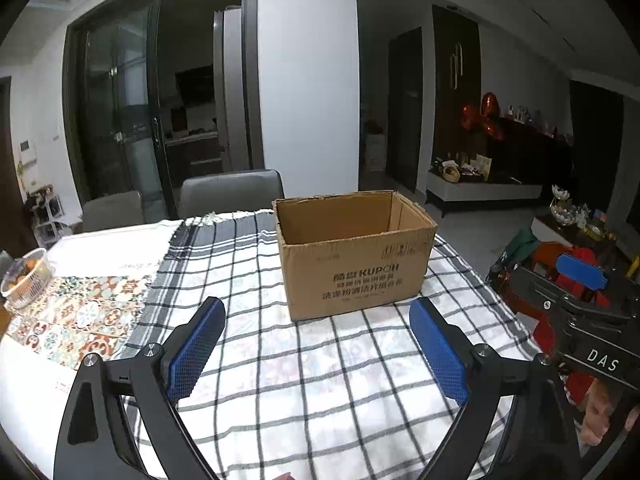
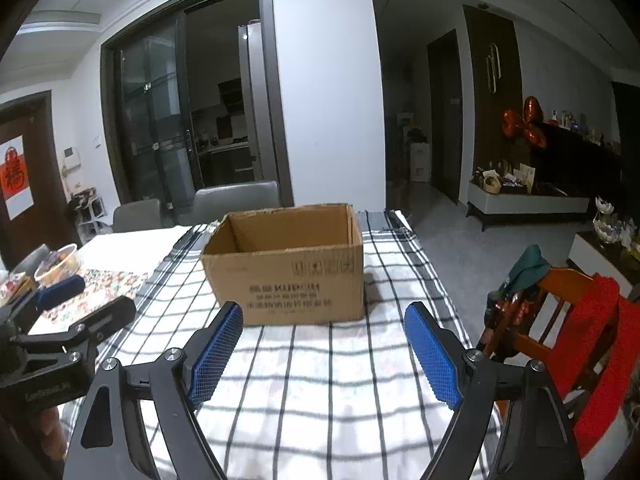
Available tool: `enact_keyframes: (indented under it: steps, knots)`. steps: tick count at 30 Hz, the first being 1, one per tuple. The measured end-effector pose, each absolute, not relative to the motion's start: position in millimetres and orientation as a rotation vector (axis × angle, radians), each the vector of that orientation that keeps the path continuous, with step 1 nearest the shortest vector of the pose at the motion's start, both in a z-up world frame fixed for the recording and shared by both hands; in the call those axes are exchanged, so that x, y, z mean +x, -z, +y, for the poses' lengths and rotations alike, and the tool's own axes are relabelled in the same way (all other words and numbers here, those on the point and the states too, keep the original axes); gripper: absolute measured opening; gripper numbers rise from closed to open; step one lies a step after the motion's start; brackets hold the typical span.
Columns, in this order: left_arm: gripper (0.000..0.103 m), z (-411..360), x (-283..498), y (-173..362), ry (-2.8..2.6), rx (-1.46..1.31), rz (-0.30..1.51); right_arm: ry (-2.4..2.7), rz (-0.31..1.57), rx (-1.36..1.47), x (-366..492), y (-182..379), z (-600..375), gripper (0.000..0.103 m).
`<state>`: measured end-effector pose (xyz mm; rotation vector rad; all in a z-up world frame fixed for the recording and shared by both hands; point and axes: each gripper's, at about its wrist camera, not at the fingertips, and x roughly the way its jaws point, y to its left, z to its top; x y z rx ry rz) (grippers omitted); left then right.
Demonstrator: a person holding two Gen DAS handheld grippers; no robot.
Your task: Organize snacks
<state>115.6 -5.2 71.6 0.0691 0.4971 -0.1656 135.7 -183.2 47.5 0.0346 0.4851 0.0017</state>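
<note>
An open brown cardboard box (image 1: 352,264) stands on the checked tablecloth (image 1: 320,380), ahead of both grippers; it also shows in the right wrist view (image 2: 288,272). What I can see of its inside is bare; its floor is hidden. My left gripper (image 1: 318,312) is open and empty, held above the cloth short of the box. My right gripper (image 2: 324,316) is open and empty too, also short of the box. The right gripper also shows at the right edge of the left wrist view (image 1: 580,280). No snacks show on the cloth.
A clear tub of food (image 1: 26,276) sits at the table's left on a patterned mat (image 1: 80,316). Grey chairs (image 1: 232,192) stand behind the table. A wooden chair with red cloth (image 2: 580,340) stands at the right edge.
</note>
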Motion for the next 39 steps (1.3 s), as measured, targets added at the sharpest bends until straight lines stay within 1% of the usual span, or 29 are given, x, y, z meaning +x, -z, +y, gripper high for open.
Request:
enact_keyframes:
  steps: [8,39]
  knots:
    - [0.095,-1,95,-59,0.170,0.049,0.523,-0.004,0.500,0.034,119,-38,-183,0.084]
    - [0.095,0,98,-57,0.165,0.029,0.530,-0.003,0.508,0.010,117,-33,-177,0.084]
